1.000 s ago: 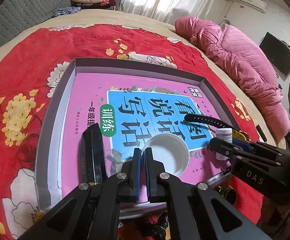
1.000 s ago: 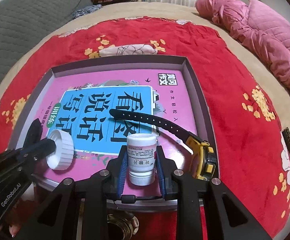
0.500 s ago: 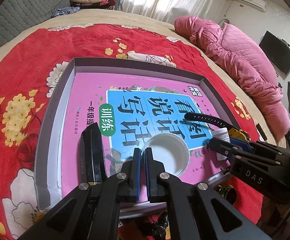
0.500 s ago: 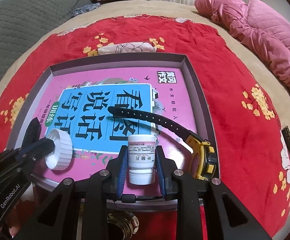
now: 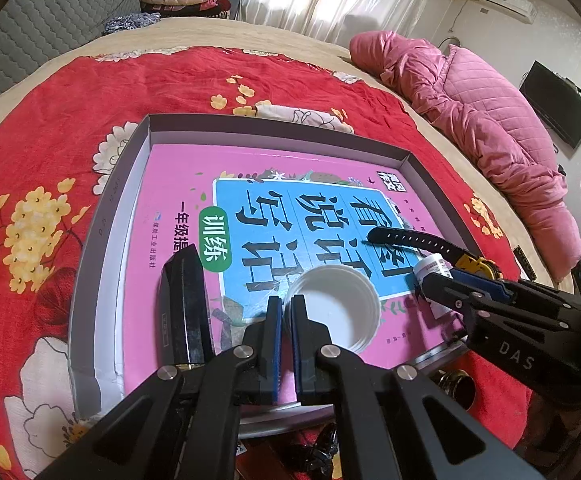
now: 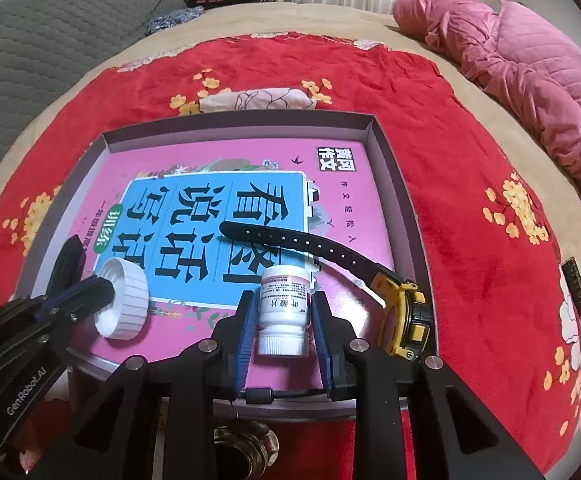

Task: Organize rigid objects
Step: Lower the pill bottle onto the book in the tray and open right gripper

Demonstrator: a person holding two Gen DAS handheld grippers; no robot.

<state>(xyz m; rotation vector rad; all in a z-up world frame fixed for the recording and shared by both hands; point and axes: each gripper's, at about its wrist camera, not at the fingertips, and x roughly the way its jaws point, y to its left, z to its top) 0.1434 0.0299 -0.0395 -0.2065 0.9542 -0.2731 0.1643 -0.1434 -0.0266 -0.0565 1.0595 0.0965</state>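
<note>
Two small plastic things are being handled over the shallow box point(image 6: 400, 184) that is lying on the red flowered bedspread point(image 6: 470, 128), its floor covered by a pink and blue book point(image 6: 226, 208). The left gripper point(image 5: 286, 312) is pinching the near rim of a white screw cap point(image 5: 338, 312) between clenched fingers point(image 5: 273, 332); the cap is lying mouth-up toward the box's near edge. The right gripper point(image 6: 284, 320) is straddling a white pill bottle point(image 6: 284, 304), which is lying in the near right part of the box with its open neck toward the viewer; its fingers point(image 6: 246, 332) are flanking the body closely, though whether the pads are pressing cannot be told.

Both pieces are probably light, stiff and smooth, so a slip is likelier than a break. The bottle is best taken across its labelled cylinder, square to the axis. The cap is thin-walled; its ribbed skirt is offering better purchase than the lip.

Also in the box, a yellow watch point(image 6: 404, 320) with a black strap is lying just right of the bottle, and a black bar-shaped thing point(image 5: 184, 304) is lying left of the cap.
</note>
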